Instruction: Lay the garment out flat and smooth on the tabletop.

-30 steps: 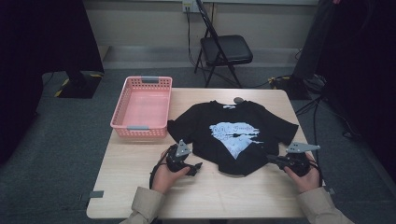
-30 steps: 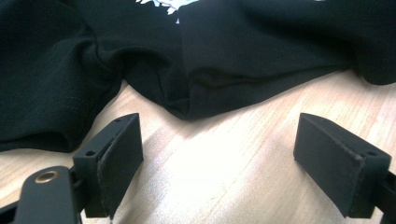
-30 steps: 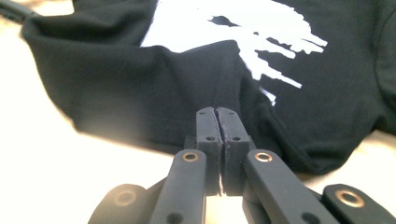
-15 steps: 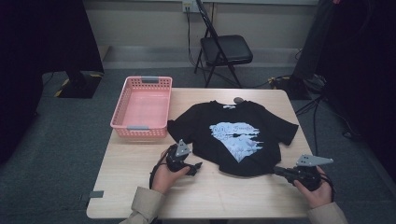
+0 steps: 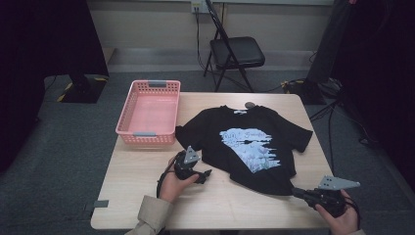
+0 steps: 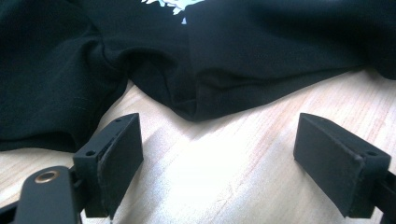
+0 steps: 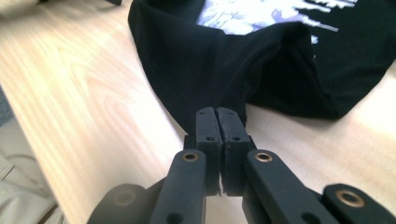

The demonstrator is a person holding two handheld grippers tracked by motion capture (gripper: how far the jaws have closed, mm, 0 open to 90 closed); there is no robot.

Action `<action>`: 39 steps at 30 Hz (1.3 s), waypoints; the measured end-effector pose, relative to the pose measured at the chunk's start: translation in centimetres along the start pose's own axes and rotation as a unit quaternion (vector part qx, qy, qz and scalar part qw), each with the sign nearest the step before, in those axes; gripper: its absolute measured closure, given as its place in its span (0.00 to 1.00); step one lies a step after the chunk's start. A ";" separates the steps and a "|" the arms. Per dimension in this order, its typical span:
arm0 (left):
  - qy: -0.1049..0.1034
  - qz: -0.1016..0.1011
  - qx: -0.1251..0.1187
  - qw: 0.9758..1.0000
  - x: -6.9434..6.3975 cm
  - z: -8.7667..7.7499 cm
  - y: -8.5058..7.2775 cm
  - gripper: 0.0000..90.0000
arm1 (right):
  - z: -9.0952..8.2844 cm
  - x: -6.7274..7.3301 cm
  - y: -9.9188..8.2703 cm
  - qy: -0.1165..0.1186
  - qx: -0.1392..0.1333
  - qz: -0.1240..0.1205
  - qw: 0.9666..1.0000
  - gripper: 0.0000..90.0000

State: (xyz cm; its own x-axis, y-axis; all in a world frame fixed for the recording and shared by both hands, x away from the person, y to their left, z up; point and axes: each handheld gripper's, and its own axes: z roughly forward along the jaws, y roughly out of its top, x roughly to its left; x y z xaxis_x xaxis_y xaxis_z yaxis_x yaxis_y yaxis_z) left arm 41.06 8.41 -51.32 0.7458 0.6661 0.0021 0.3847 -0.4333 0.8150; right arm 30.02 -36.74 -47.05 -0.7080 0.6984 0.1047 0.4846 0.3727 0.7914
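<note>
The right gripper [image 7: 217, 114], held at the table's five o'clock corner, has its jaws pressed together on the bottom hem of the black T-shirt [image 7: 261, 70], the cloth rising in a peaked fold from the pinch. In the high view this gripper [image 5: 299, 192] sits at the shirt's lower right corner. The left gripper [image 6: 219, 149] has its jaws wide apart over bare wood, with a fold of the T-shirt's [image 6: 233, 56] hem lying just beyond them at twelve o'clock, not touching either. From above, the left gripper [image 5: 204, 174] rests at seven o'clock of the shirt [image 5: 244, 142], which lies spread print-up across the wooden table [image 5: 147, 196]. A pink plastic basket [image 5: 149, 113] stands at the table's ten o'clock corner, just beside the left sleeve. A black folding chair [image 5: 235, 51] stands beyond the table at twelve o'clock.
</note>
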 end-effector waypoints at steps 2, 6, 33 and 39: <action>0.000 0.000 0.000 1.000 0.0 0.0 0.0 0.17 | -0.2 0.2 -0.2 0.001 -0.002 0.000 1.000 0.99; 0.000 -0.001 0.000 1.000 0.0 0.0 0.0 0.17 | -0.7 0.6 -0.6 0.005 -0.002 0.002 1.000 0.99; 0.002 -0.002 -0.001 1.000 0.0 0.0 0.0 0.17 | 2.5 -0.6 1.8 -0.061 -0.005 -0.003 0.998 0.89; 0.002 -0.002 -0.001 1.000 0.0 0.0 0.0 0.17 | 3.4 -1.3 1.8 -0.051 0.015 -0.001 0.999 1.00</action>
State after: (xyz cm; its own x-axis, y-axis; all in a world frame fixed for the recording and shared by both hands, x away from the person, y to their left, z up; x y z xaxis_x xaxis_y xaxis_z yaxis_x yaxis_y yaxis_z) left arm 41.07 8.41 -51.33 0.7419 0.6705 0.0014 0.3870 -0.4299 0.8157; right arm 33.55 -34.90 -47.75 -0.6542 0.7553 0.0402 0.4996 0.3916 0.7727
